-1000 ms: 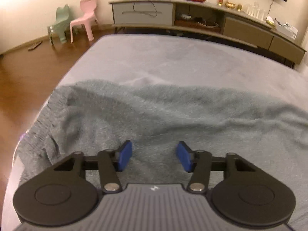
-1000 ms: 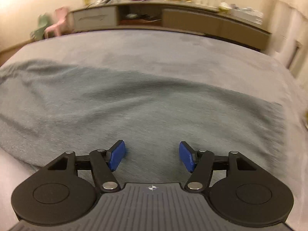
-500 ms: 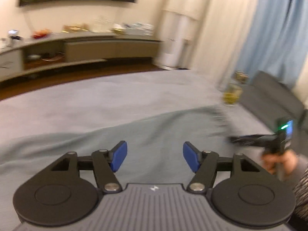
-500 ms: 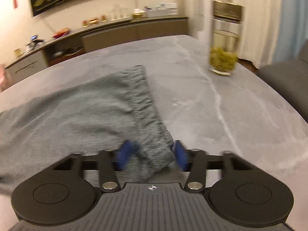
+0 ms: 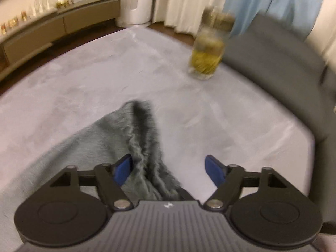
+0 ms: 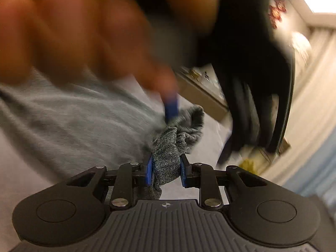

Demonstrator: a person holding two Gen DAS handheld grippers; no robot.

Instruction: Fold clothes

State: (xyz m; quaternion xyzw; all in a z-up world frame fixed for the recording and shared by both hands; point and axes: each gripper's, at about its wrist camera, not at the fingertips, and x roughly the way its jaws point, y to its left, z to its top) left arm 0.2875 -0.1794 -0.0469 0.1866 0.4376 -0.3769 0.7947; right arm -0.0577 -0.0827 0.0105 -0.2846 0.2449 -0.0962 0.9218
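The right gripper [image 6: 166, 169], jaws just closing, pinches a bunched corner of the grey garment [image 6: 168, 159] lying on the pale table [image 5: 105, 79]; only its camera catches the blurred hand [image 6: 84, 31]. The left gripper [image 5: 169, 169], also closing, stands spread around the corner, a tea jar [image 5: 208, 48] beyond.

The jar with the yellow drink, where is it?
In the left wrist view the jar stands at the upper right on the grey table, next to the dark chair and beyond the grey garment.
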